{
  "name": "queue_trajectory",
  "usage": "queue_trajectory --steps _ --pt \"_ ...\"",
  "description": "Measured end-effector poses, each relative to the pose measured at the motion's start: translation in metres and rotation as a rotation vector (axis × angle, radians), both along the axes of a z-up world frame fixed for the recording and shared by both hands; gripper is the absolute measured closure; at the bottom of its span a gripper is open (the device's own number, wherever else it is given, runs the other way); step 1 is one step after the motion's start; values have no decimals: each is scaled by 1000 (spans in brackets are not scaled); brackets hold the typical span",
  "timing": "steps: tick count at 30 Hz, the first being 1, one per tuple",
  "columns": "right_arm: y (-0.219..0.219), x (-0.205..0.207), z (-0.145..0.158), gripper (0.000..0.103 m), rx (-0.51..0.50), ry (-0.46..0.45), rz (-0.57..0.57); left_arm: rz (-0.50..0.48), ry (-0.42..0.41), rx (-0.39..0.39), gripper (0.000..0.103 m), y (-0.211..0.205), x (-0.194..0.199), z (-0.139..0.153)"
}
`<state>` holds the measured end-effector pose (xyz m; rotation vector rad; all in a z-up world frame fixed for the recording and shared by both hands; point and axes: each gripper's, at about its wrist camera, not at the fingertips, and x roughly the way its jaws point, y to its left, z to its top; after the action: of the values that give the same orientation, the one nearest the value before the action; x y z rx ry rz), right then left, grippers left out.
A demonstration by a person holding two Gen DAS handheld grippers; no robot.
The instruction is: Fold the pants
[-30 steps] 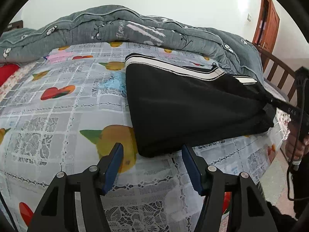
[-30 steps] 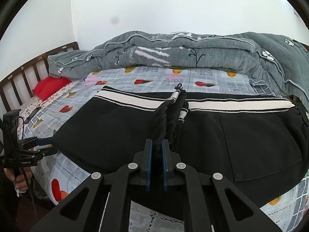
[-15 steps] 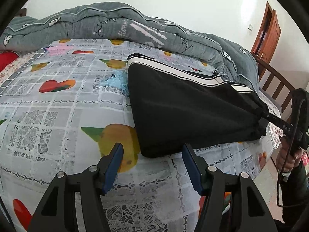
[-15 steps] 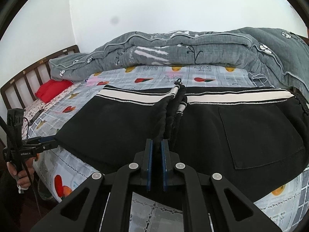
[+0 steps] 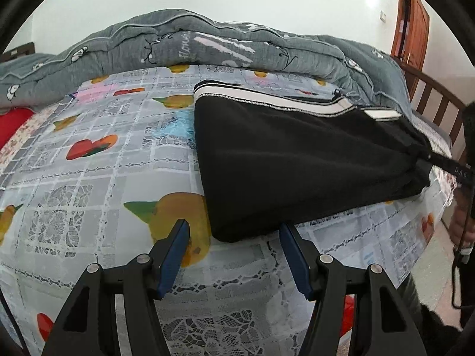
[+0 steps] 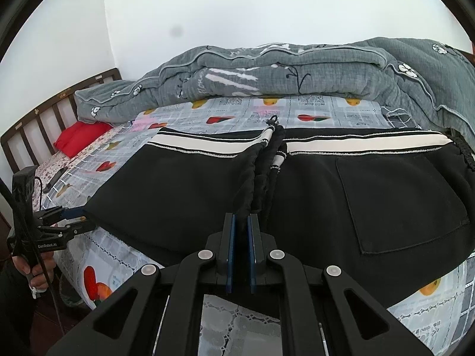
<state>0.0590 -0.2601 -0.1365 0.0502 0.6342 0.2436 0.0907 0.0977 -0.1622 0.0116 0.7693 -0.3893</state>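
Black pants (image 5: 291, 160) with a white side stripe lie folded on the bed. My left gripper (image 5: 233, 237) is open, its blue pads on either side of the near folded corner, just short of the cloth. My right gripper (image 6: 241, 222) is shut on a gathered ridge of the pants (image 6: 178, 190) at their near edge, pulling the cloth taut. In the left wrist view the right gripper (image 5: 427, 157) shows at the far right, pinching the fabric. In the right wrist view the left gripper (image 6: 74, 219) shows at the left by the pants' corner.
The bed has a grey patterned sheet (image 5: 89, 178) with fruit and hearts. A rolled grey quilt (image 6: 282, 71) lies along the far side. A red pillow (image 6: 77, 136) and a wooden headboard (image 6: 44, 115) are at one end. A wooden door (image 5: 412, 23) stands beyond the footboard.
The left gripper has drifted slightly closer to the pants' corner and stays open. The right gripper keeps its hold on the gathered fabric, pulled back a little.
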Motion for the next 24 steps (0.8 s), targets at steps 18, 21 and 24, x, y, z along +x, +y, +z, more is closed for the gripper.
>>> queue_trajectory --steps 18,21,24 --pt "0 -1 -12 95 -19 51 12 -8 14 -51 42 5 2 -2" --pt "1 -1 -10 95 -33 65 19 -4 17 -57 42 5 3 -2" --pt "2 1 -6 95 -55 83 27 -3 17 -49 42 4 2 -2"
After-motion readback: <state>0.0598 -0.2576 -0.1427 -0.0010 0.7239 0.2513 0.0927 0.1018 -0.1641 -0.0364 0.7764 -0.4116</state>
